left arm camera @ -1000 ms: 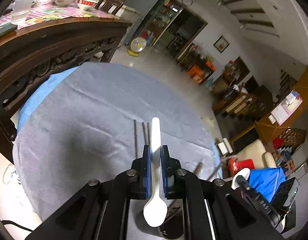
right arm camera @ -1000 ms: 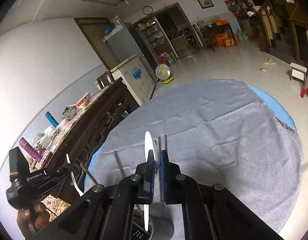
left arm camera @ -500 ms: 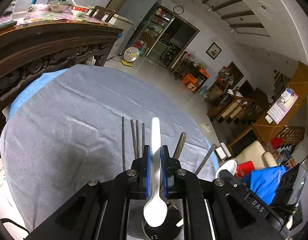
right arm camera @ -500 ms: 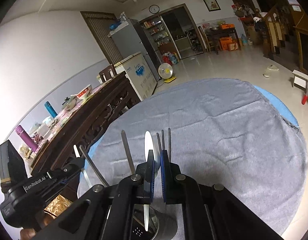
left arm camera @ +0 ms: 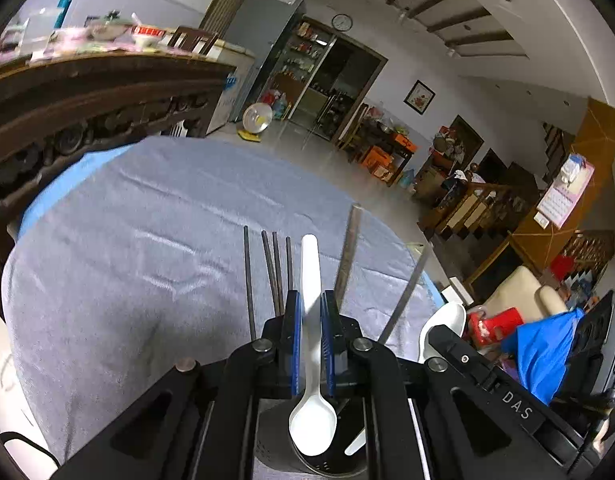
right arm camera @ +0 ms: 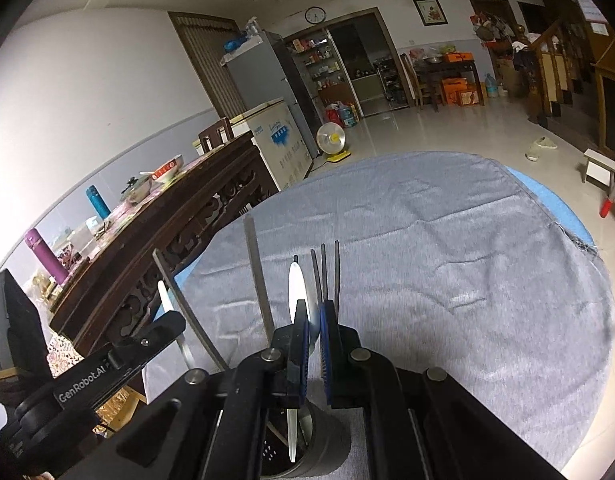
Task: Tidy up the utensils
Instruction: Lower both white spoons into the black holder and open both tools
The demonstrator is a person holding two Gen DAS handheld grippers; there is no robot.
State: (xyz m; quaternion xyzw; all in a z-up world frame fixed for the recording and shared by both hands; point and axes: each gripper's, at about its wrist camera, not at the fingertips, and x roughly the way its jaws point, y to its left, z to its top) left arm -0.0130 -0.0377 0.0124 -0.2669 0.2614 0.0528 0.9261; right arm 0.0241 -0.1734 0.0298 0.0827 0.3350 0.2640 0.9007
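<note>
My left gripper point(left arm camera: 310, 312) is shut on a white plastic spoon point(left arm camera: 313, 420), bowl end toward the camera, over a grey perforated utensil holder point(left arm camera: 279, 440). Dark chopsticks point(left arm camera: 275, 272) and metal handles point(left arm camera: 347, 256) stand up out of the holder. My right gripper point(right arm camera: 314, 320) is shut on a second white spoon point(right arm camera: 296, 292), seen edge on, its lower end inside the holder point(right arm camera: 327, 444). The right gripper also shows in the left wrist view with its spoon's bowl point(left arm camera: 443, 324).
The holder stands on a round table under a grey cloth point(left arm camera: 147, 240) over a blue cover. A carved dark wooden sideboard point(right arm camera: 167, 248) with bottles and dishes runs along the left. Tiled floor and furniture lie beyond the table edge.
Both grippers have come down and tilted up over the holder. The chopsticks and metal handles now rise higher in both views. Both spoons stay gripped.
</note>
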